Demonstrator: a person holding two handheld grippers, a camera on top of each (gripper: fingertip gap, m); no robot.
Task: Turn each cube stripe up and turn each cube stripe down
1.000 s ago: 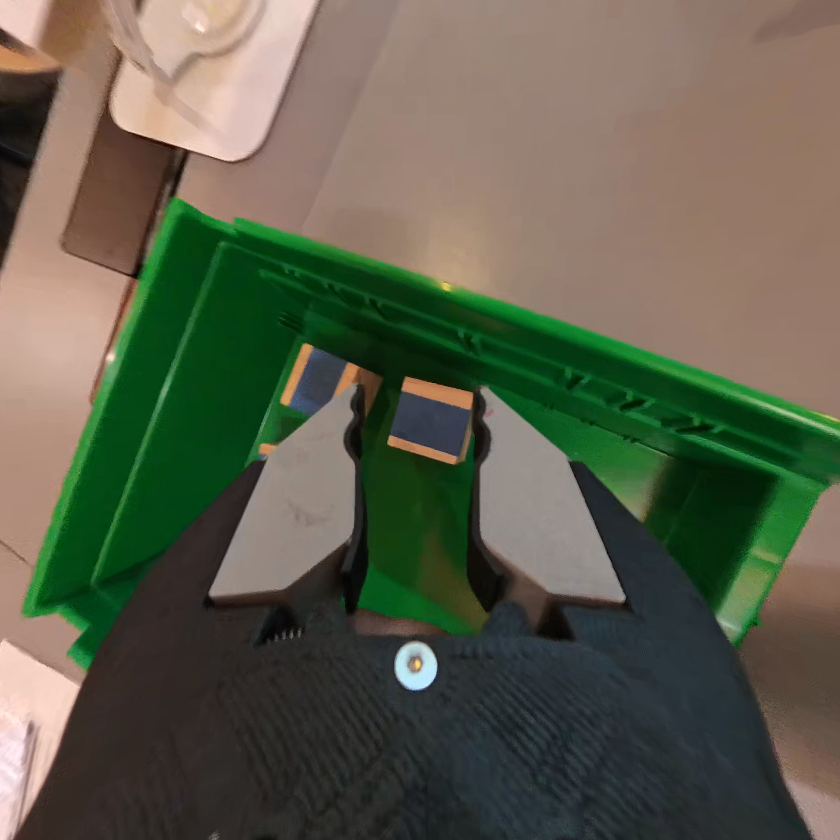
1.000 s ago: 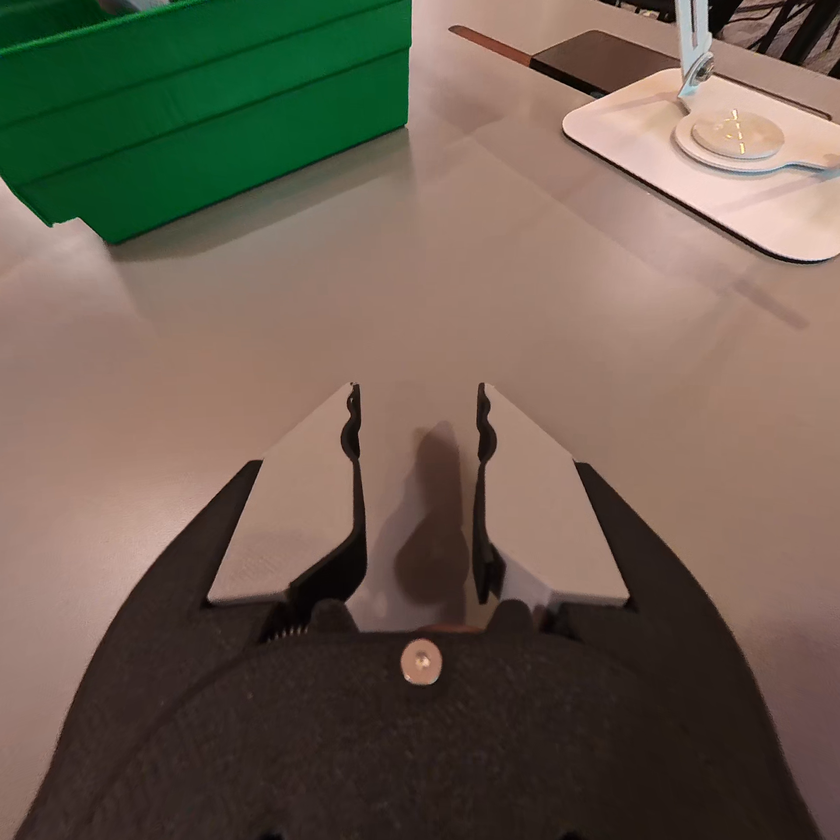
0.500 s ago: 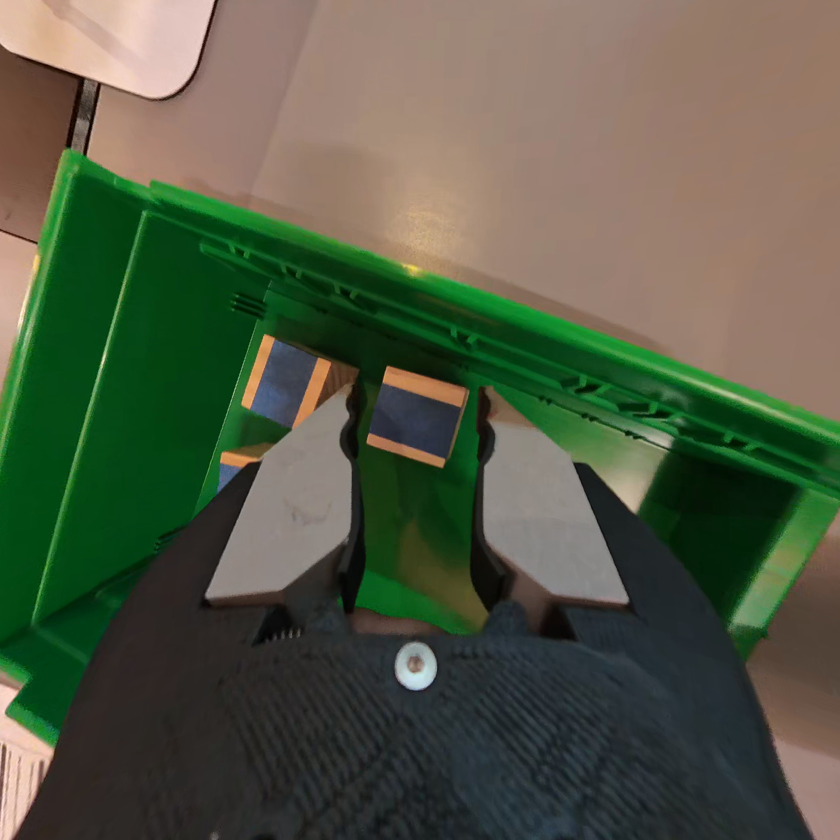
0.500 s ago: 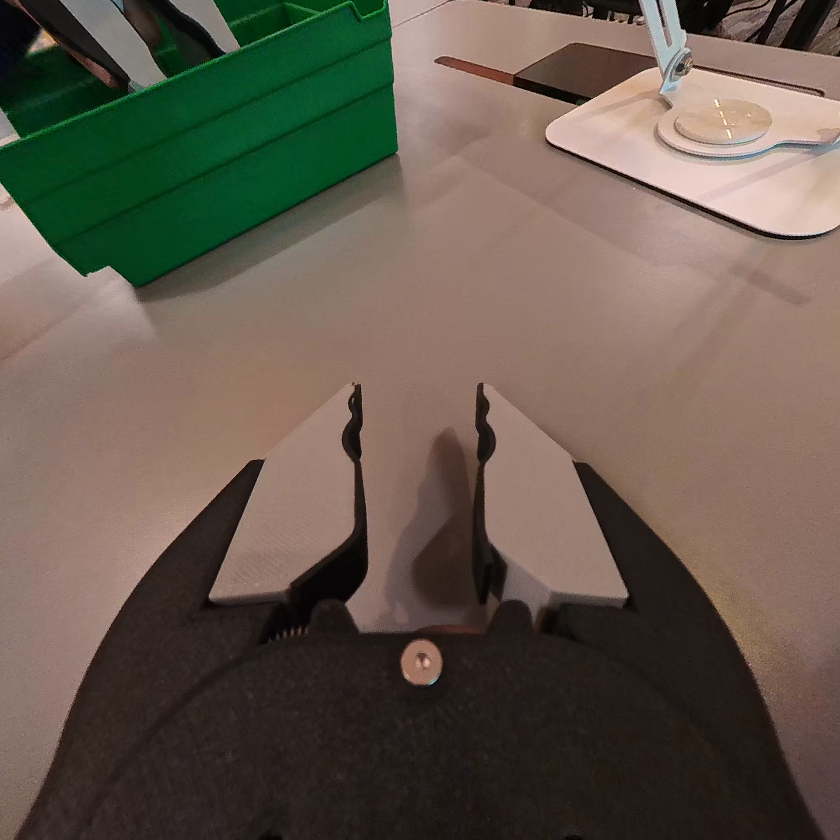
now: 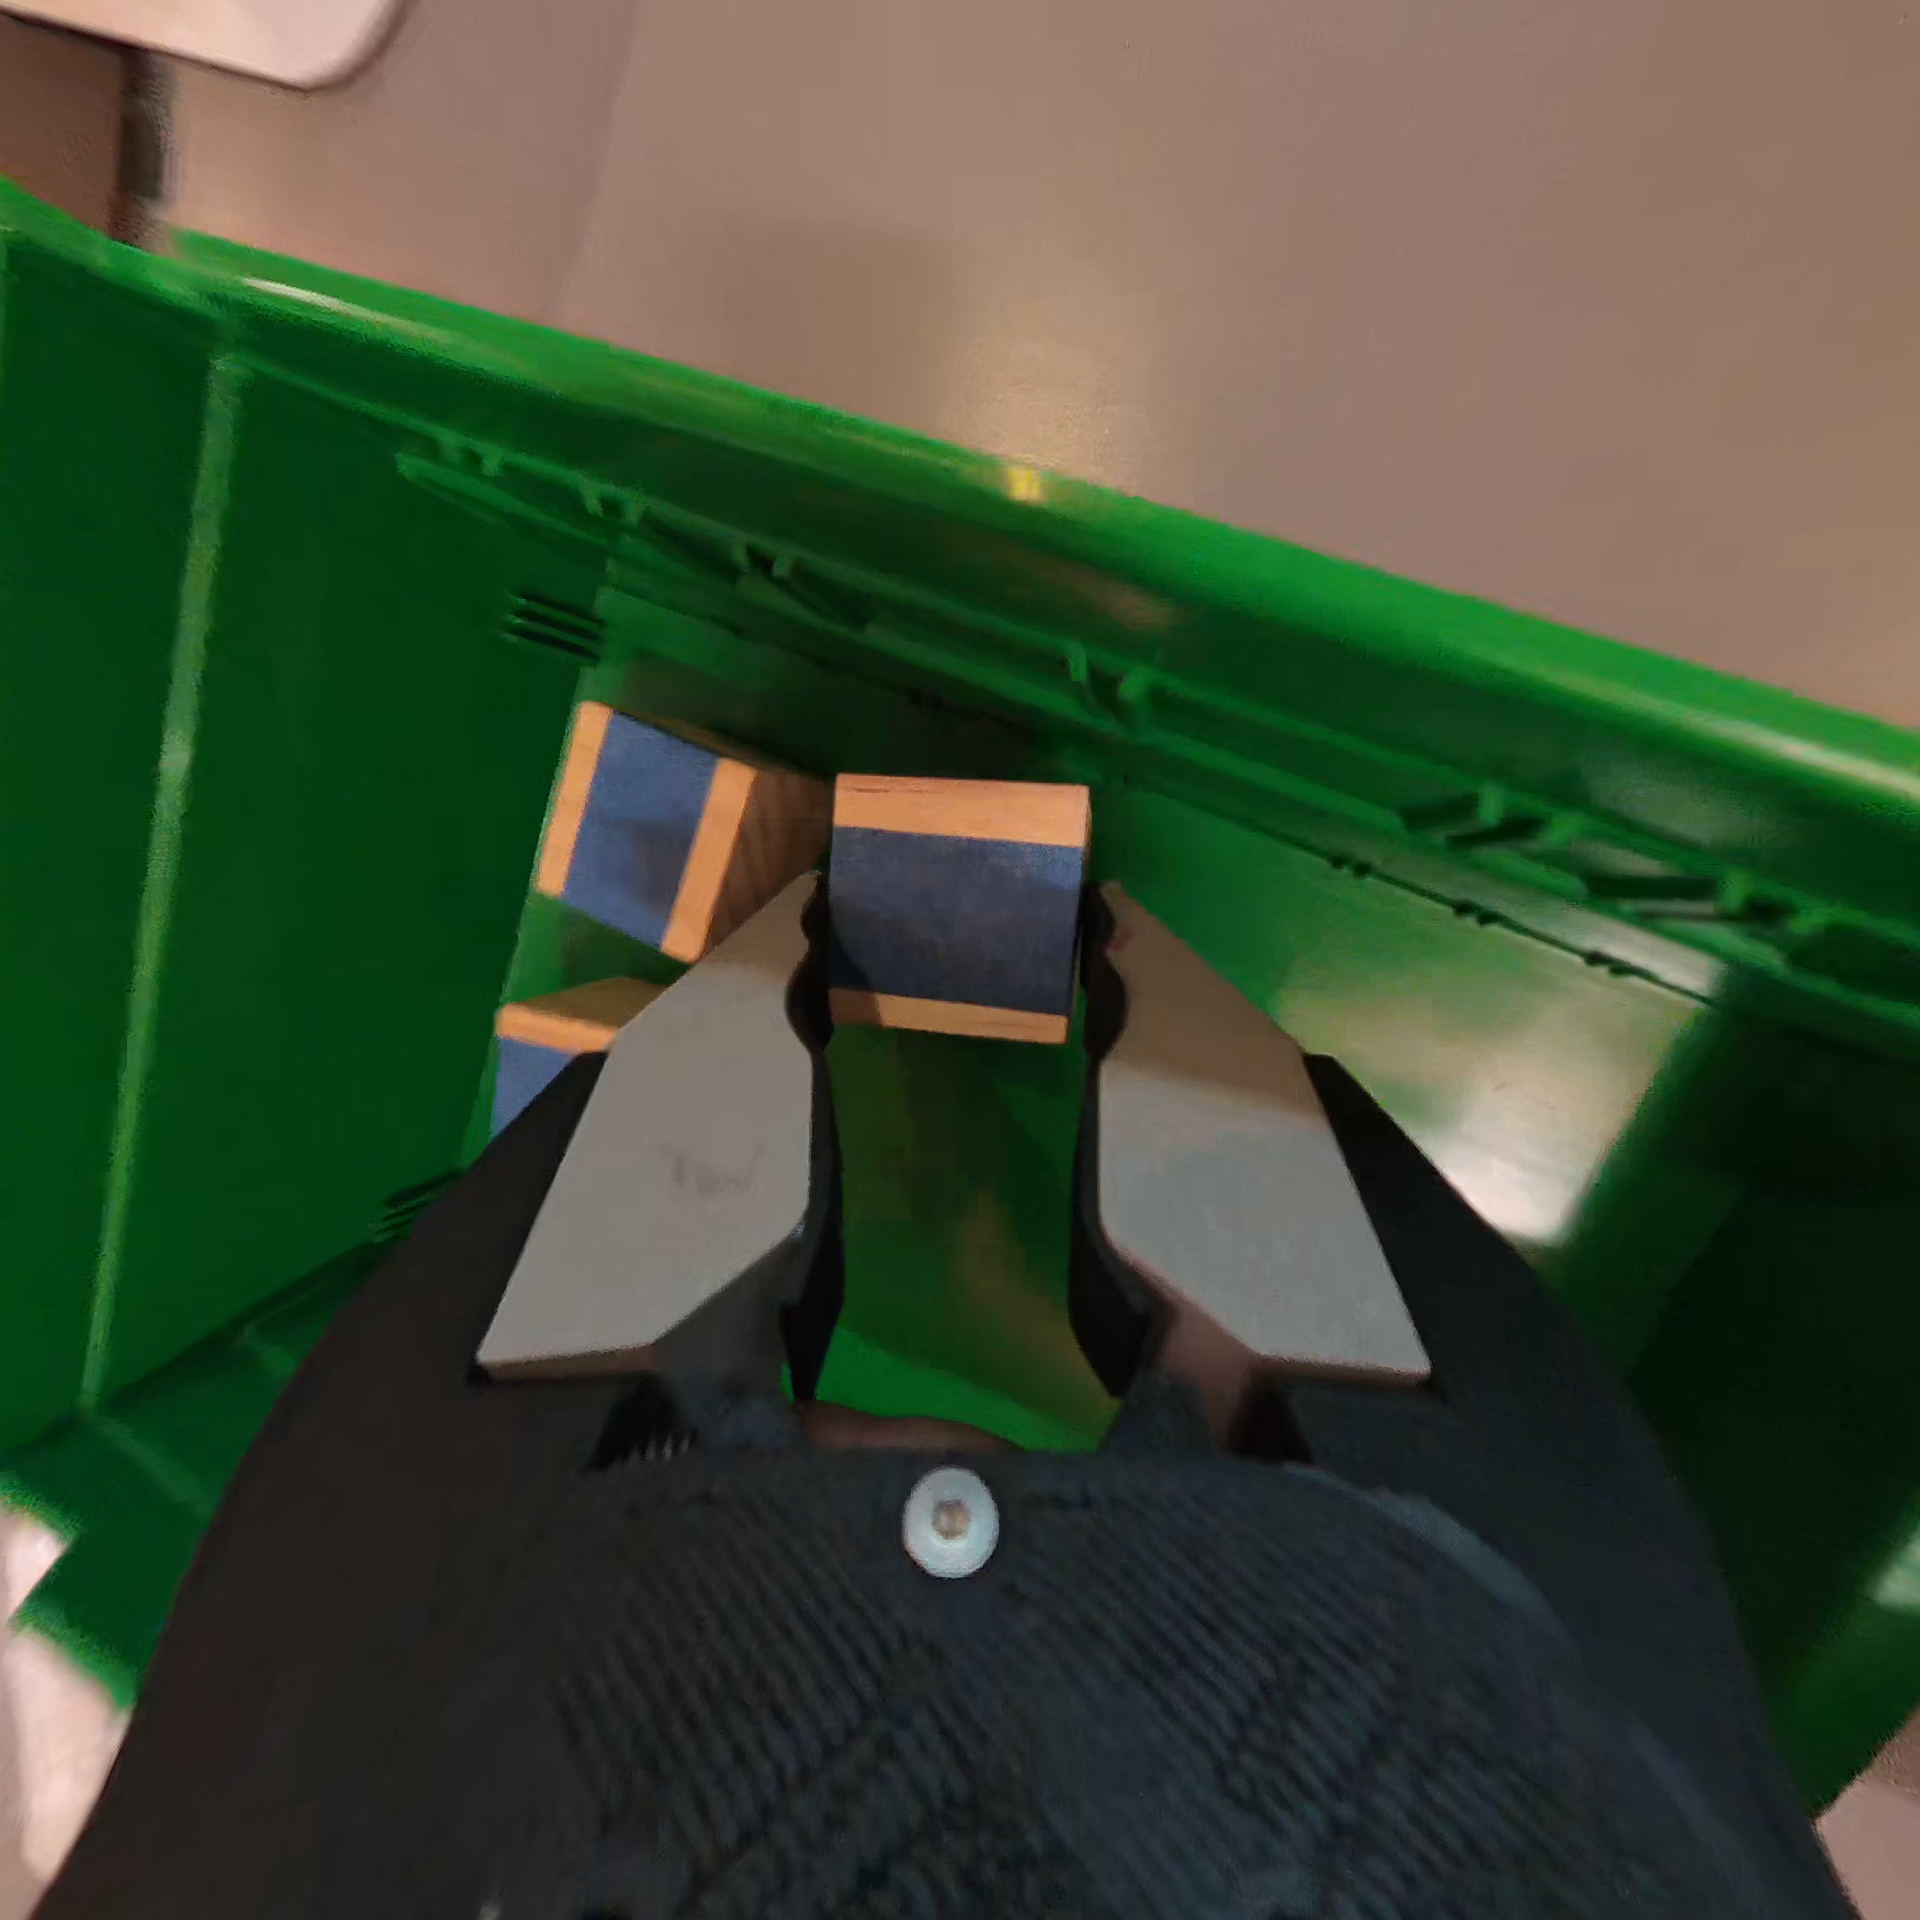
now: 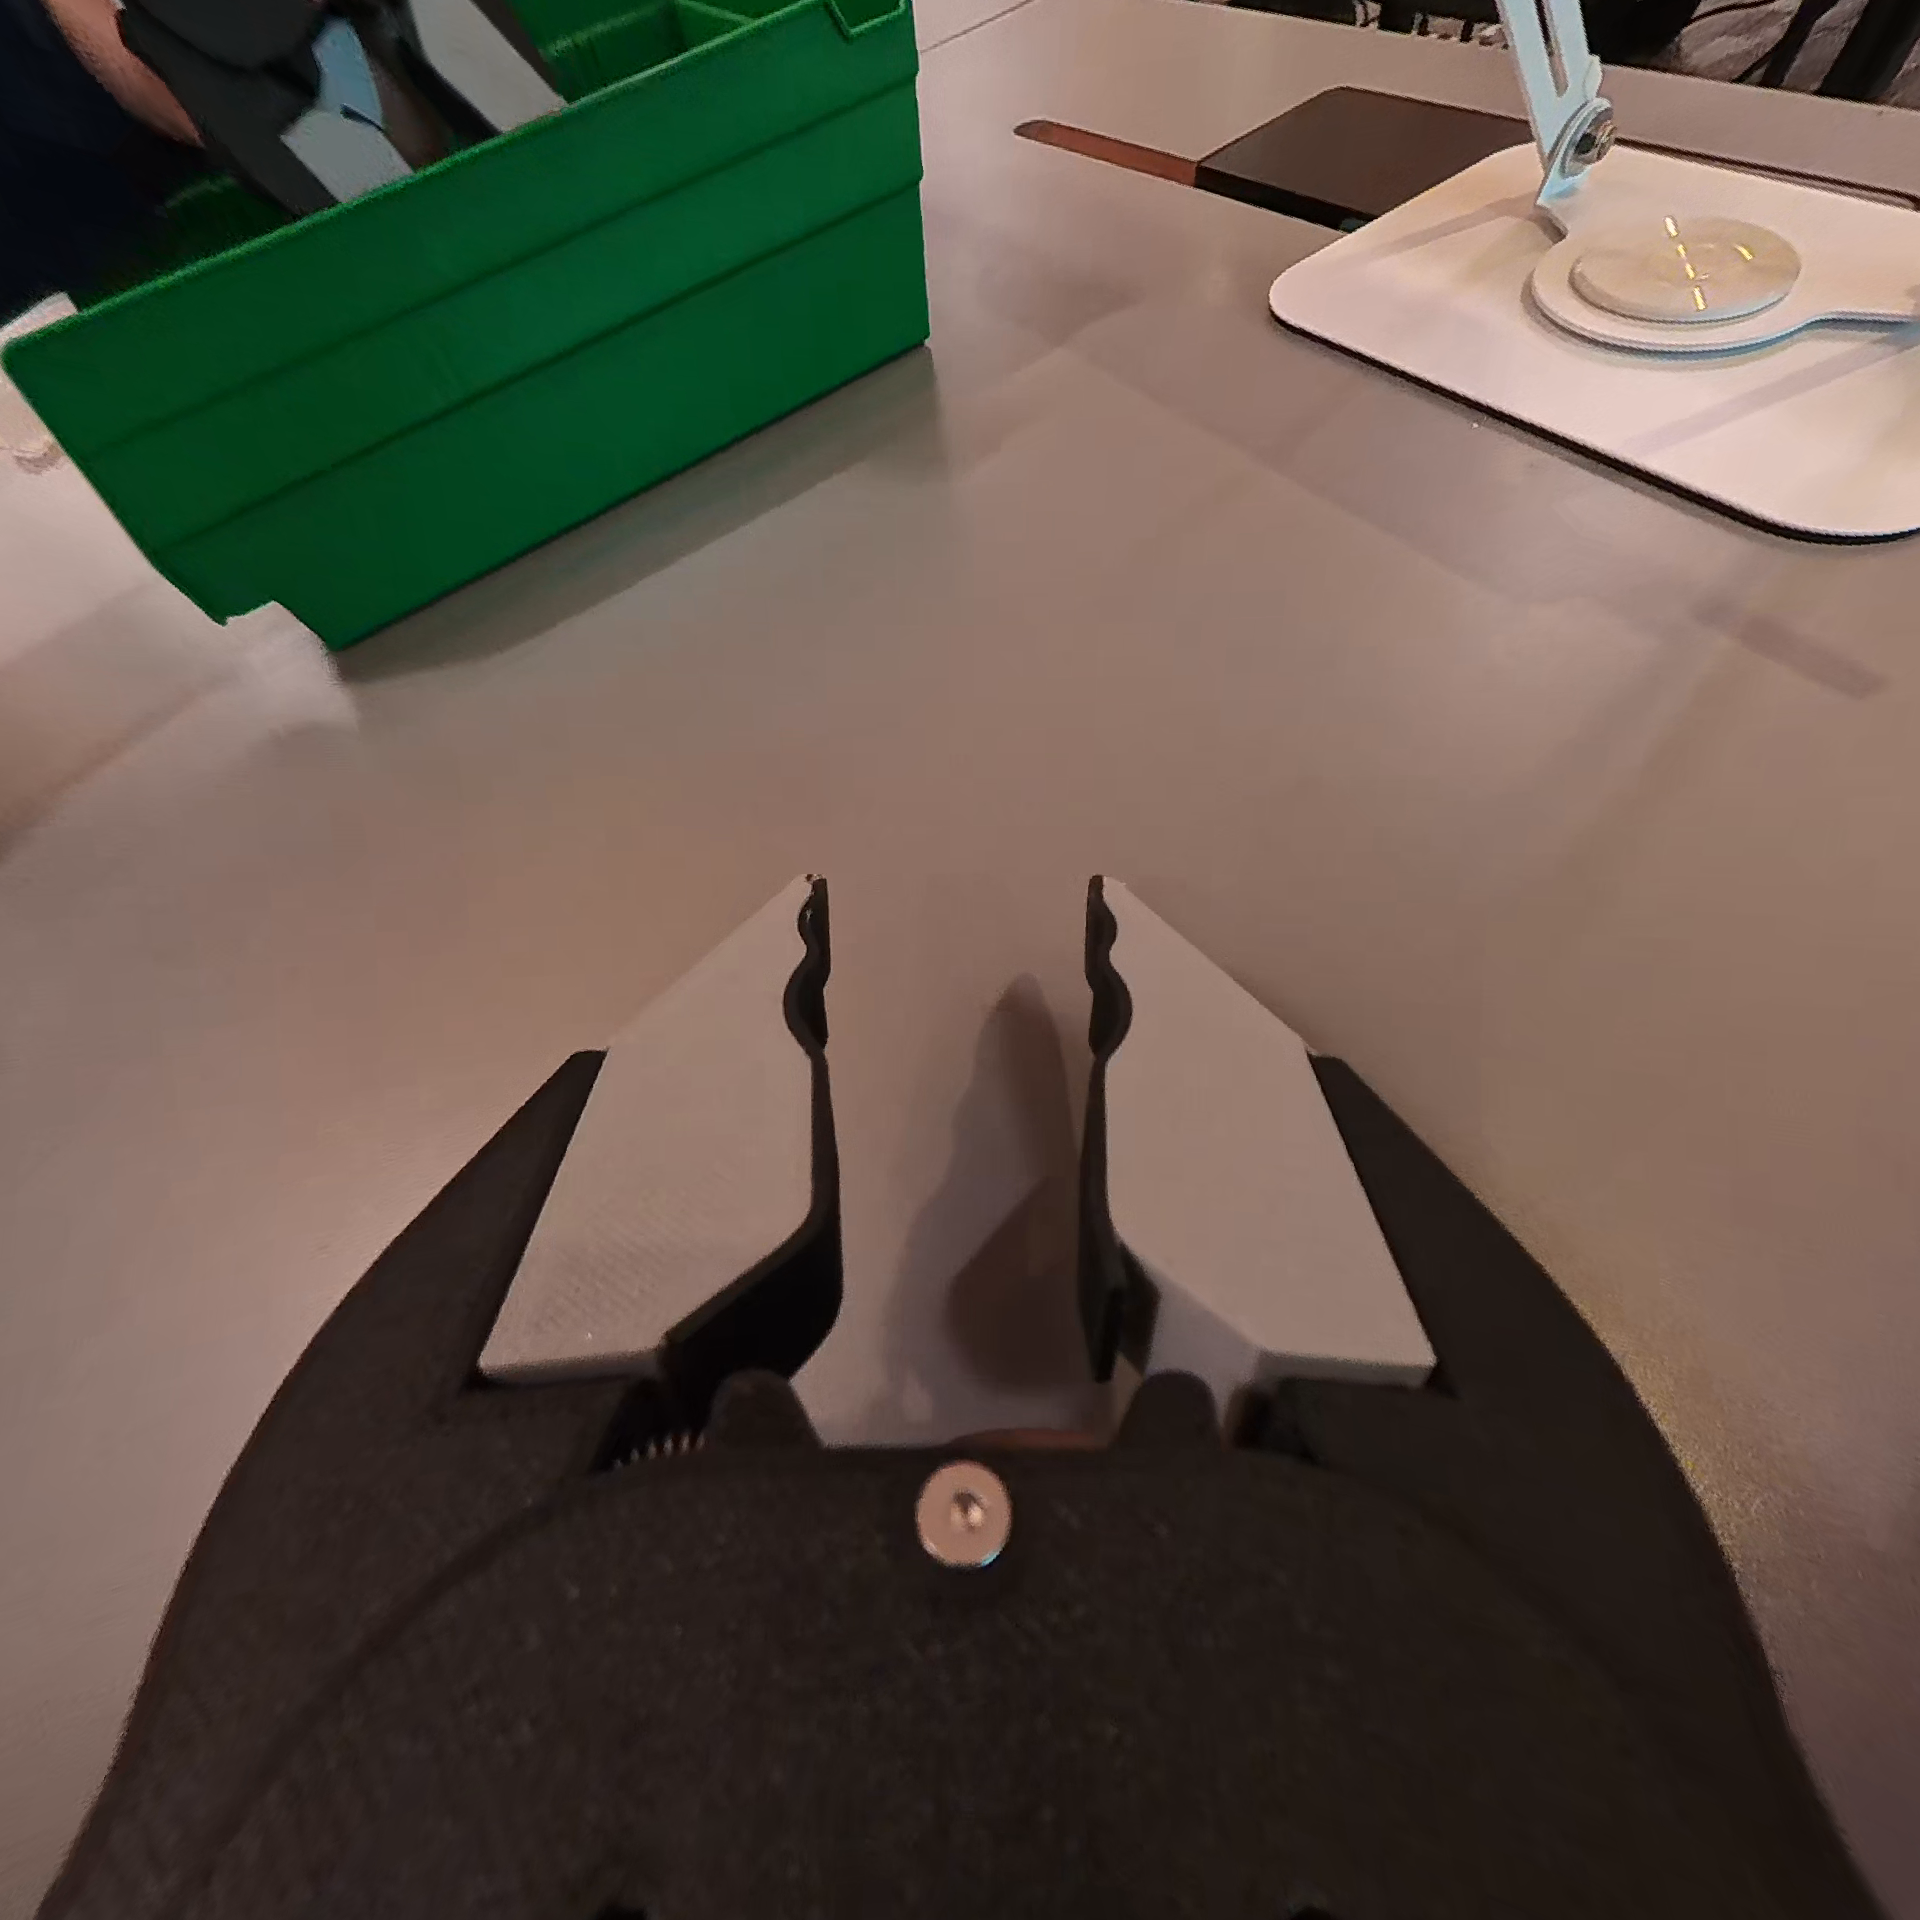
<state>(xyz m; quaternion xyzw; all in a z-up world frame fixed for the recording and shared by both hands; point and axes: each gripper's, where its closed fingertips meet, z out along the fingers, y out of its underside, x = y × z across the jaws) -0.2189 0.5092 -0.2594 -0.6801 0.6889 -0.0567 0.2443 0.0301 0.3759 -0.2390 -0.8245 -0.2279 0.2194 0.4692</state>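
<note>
Three wooden cubes with dark blue stripes lie in a green bin (image 5: 312, 831). My left gripper (image 5: 954, 935) reaches down into the bin, open, its fingertips on either side of the middle cube (image 5: 956, 914), whose stripe faces the camera. A second cube (image 5: 634, 821) lies just left of it. A third cube (image 5: 551, 1029) is partly hidden behind my left finger. My right gripper (image 6: 954, 894) is open and empty, low over the grey table. From there the bin (image 6: 520, 343) is at the far left, with the left gripper (image 6: 343, 135) inside it.
A white stand base (image 6: 1662, 343) with a metal arm sits at the far right of the table. A dark flat slab (image 6: 1351, 145) lies behind it. The bin's tall walls close in around my left gripper. A person's arm shows at the top left.
My left gripper has gone deeper into the bin, and the middle cube now sits between its fingertips. My right gripper has drawn back a little, still open.
</note>
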